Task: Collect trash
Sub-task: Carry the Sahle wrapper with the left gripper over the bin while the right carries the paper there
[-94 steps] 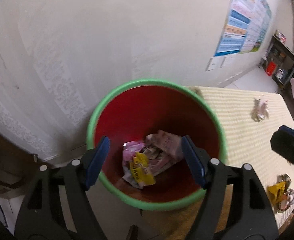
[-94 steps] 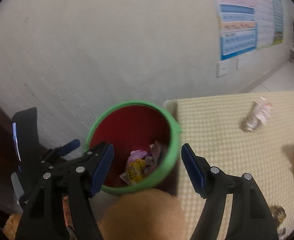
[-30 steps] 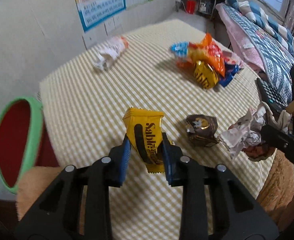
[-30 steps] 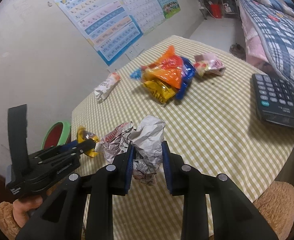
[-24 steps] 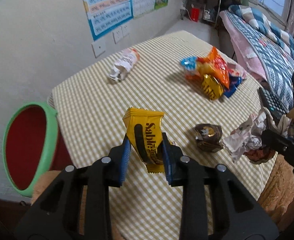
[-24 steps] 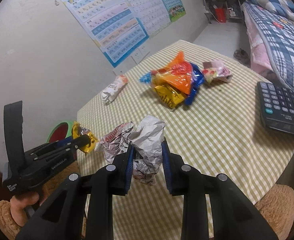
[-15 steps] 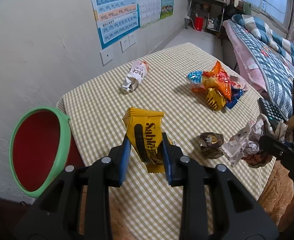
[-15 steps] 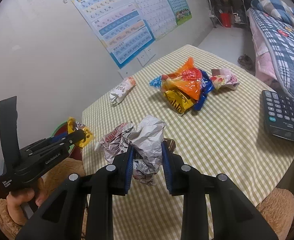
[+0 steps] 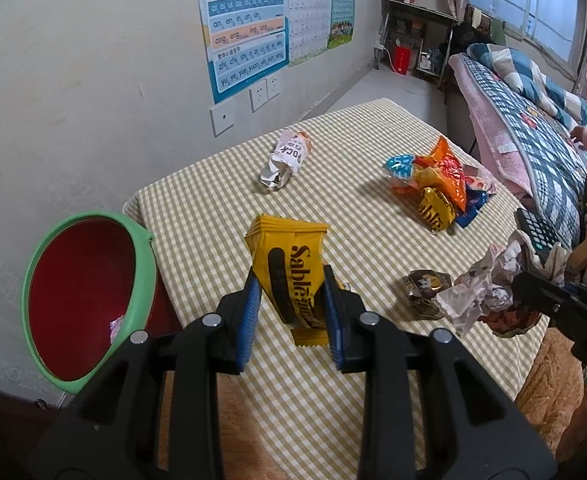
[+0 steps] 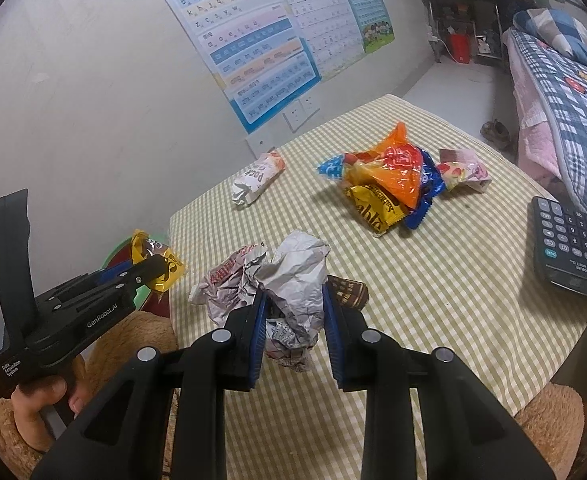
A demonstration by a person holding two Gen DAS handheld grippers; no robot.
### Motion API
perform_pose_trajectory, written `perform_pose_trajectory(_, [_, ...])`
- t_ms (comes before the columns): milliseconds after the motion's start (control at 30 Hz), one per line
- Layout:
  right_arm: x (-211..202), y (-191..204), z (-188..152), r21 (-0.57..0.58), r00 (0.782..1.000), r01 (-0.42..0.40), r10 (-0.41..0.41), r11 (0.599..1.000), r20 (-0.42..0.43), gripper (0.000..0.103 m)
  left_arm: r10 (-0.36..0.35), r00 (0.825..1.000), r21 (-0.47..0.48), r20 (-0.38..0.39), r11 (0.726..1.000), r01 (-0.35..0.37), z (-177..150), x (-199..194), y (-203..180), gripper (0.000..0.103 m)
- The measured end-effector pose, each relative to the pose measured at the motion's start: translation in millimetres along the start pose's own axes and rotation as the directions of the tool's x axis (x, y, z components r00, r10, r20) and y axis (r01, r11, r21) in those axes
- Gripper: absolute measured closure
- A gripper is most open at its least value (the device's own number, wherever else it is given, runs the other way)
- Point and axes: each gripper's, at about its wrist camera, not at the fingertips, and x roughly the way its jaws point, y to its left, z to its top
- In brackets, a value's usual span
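We hold the left gripper [image 9: 292, 316] clamped on a yellow Sable wrapper [image 9: 289, 274], which stands upright between its blue pads above the near edge of the checked table [image 9: 221, 216]. The right gripper [image 10: 293, 326] is closed on a crumpled silver wrapper wad [image 10: 293, 280], also lifted over the table's near edge. The green-rimmed red bin [image 9: 77, 292] sits just off the table's left corner, lower than the tabletop, with a bit of pink trash visible inside. On the table, a small brown wrapper [image 9: 427, 288] lies near the front edge beside the wad; a white crumpled packet [image 9: 285, 160] rests toward the far side by the wall; a pile of orange, blue and yellow snack bags [image 10: 389, 184] sits at the table's far right, a pink packet [image 10: 463, 172] touching it. A black remote control [image 10: 569, 244] lies at the table's right edge.
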Motion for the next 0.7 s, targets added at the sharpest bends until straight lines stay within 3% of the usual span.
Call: perform_pose_trajectory(700, [14, 26, 6, -0.057, 1.000, -0.004, 0.003, 0.998, -0.026, 0.077, 0.014, 1.000, -0.054, 0.015, 0.998, -0.013, -1, -1, 26, 0.074])
